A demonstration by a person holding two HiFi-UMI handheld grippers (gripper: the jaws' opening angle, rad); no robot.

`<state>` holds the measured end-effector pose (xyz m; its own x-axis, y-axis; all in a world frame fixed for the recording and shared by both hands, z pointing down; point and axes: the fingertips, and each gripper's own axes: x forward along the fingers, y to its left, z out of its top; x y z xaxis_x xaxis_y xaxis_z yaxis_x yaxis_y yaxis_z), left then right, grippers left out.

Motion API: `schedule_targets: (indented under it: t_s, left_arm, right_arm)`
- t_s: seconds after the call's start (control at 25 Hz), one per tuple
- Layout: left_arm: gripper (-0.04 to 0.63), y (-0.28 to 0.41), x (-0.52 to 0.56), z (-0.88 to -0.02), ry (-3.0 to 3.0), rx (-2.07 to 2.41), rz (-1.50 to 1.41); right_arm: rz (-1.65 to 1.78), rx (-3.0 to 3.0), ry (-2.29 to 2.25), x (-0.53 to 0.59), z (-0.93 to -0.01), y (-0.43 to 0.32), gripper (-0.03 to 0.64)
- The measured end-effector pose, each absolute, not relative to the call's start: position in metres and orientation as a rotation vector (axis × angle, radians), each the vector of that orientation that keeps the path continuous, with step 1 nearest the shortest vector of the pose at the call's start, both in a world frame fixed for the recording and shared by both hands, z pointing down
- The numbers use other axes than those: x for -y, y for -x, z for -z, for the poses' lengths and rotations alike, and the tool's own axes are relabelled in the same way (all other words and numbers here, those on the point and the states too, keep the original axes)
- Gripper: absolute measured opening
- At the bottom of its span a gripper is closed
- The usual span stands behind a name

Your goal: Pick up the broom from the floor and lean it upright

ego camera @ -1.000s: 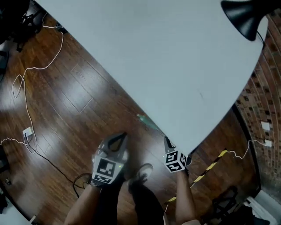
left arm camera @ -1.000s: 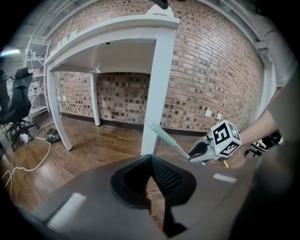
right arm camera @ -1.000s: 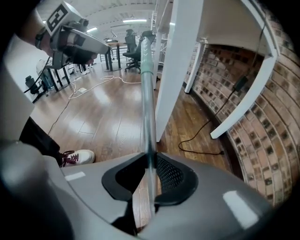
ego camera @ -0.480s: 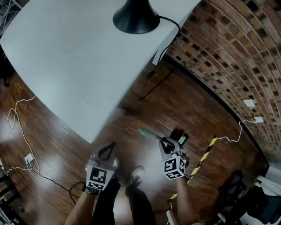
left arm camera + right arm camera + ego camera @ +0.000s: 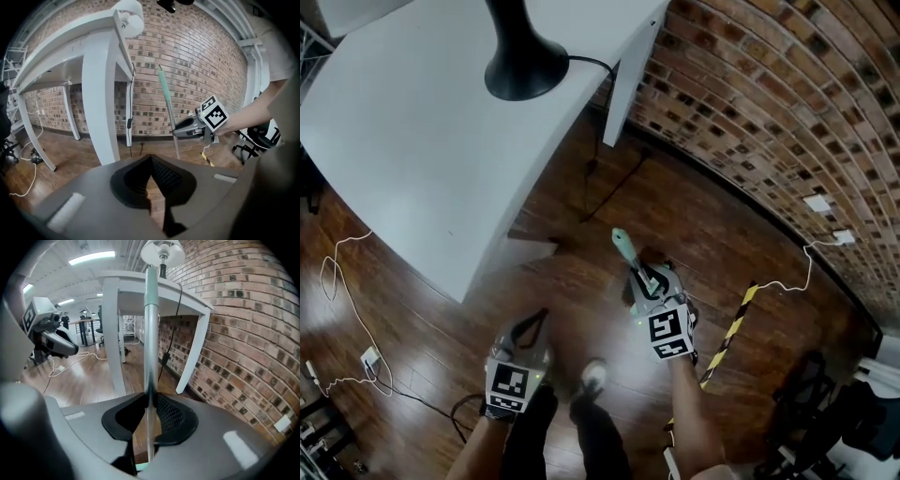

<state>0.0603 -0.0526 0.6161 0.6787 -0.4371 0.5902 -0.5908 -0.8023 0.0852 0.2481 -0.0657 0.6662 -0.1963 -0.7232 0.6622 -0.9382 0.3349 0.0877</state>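
The broom's silver handle (image 5: 151,333) stands nearly upright, and its green tip (image 5: 623,246) shows from above in the head view. My right gripper (image 5: 641,283) is shut on the handle, which runs up between its jaws (image 5: 151,399). From the left gripper view the handle (image 5: 168,112) rises in front of the brick wall with the right gripper (image 5: 175,133) clamped on it. The broom's head is hidden. My left gripper (image 5: 534,323) hovers to the left of the broom, apart from it, with its jaws (image 5: 151,160) shut and nothing between them.
A white table (image 5: 412,169) with a black lamp base (image 5: 525,66) stands to the left; its leg (image 5: 628,75) is close to the brick wall (image 5: 769,112). White cables (image 5: 347,281) and a yellow-black strip (image 5: 733,323) lie on the wooden floor. A shoe (image 5: 592,375) is below.
The right gripper has lifted the broom handle from beside the table's edge, and it now stands more upright near the brick wall. The left gripper has moved along with it, empty.
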Motion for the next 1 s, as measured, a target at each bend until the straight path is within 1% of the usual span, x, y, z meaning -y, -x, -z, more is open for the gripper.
schedule_targets:
  t_s: [0.48,1.0]
  left_arm:
    - [0.002,-0.038,0.066,-0.607,-2.635,0.865,-0.823]
    - [0.002,-0.033,0.061,-0.625,-2.621,0.819,-0.849]
  right_arm:
    - [-0.423,2.075,-1.467,0.140,-0.658,-0.202,0.089]
    - [-0.434,2.066,-1.551,0.176,-0.663,-0.199,0.089]
